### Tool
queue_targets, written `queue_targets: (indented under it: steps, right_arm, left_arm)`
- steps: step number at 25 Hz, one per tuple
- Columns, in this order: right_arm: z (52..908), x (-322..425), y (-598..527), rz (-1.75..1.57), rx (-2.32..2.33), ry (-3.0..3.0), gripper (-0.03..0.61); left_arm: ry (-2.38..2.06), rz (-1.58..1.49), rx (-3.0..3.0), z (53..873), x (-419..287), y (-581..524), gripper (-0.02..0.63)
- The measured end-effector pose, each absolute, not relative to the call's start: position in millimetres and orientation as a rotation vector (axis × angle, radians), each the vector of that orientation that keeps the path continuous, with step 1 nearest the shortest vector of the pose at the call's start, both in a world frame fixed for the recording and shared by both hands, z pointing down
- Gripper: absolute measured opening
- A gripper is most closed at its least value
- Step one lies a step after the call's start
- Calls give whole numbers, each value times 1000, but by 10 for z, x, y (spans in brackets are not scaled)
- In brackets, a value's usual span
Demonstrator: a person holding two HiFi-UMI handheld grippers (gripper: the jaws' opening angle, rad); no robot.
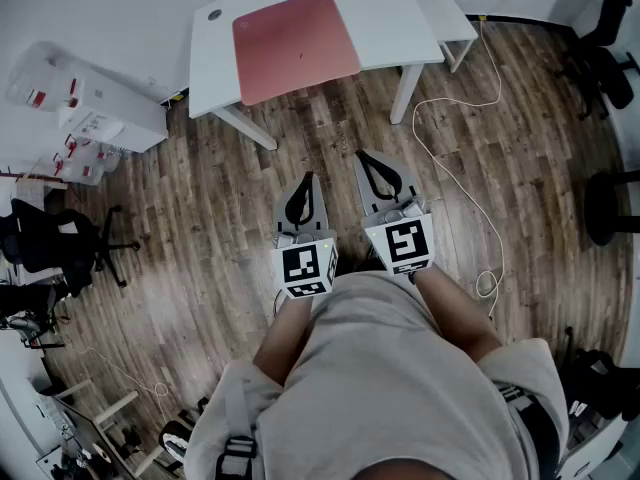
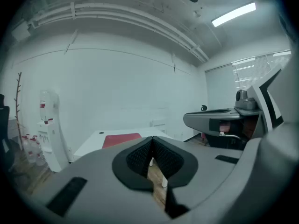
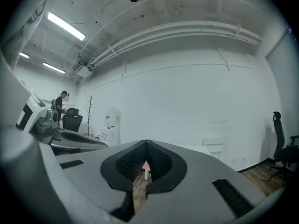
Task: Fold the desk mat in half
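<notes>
A red desk mat point(image 1: 295, 44) lies flat on a white table point(image 1: 400, 28) at the top of the head view, well ahead of both grippers. My left gripper point(image 1: 307, 178) is held over the wooden floor, its jaws shut with nothing between them. My right gripper point(image 1: 362, 156) is beside it, a little further forward, also shut and empty. In the left gripper view the mat point(image 2: 120, 139) shows on the table beyond the closed fingertips point(image 2: 152, 139). In the right gripper view only a sliver of the mat point(image 3: 145, 165) and a table leg show through the jaw gap.
A white cable point(image 1: 455, 183) runs across the floor at the right. A white stool point(image 1: 446, 16) stands by the table's right end. Black office chairs point(image 1: 50, 240) stand at the left and at the right edge point(image 1: 600, 38). A water dispenser point(image 2: 49, 125) stands against the wall.
</notes>
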State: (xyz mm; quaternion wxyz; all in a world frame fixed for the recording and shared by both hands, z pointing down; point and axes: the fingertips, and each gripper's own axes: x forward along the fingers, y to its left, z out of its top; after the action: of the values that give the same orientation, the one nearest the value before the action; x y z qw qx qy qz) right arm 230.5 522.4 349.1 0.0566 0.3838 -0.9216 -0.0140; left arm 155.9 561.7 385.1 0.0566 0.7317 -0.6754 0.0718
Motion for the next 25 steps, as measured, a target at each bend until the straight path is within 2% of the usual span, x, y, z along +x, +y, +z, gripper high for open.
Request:
queue_targets:
  steps: [8, 25]
  right_arm:
    - [4024, 2374, 5099, 36, 1097, -2728, 41]
    - [4562, 1416, 4193, -95, 969, -2525, 41]
  left_arm:
    - [-2002, 363, 2162, 4283, 1590, 5594, 12]
    - [-1835, 372, 2142, 4744, 383, 4657, 12]
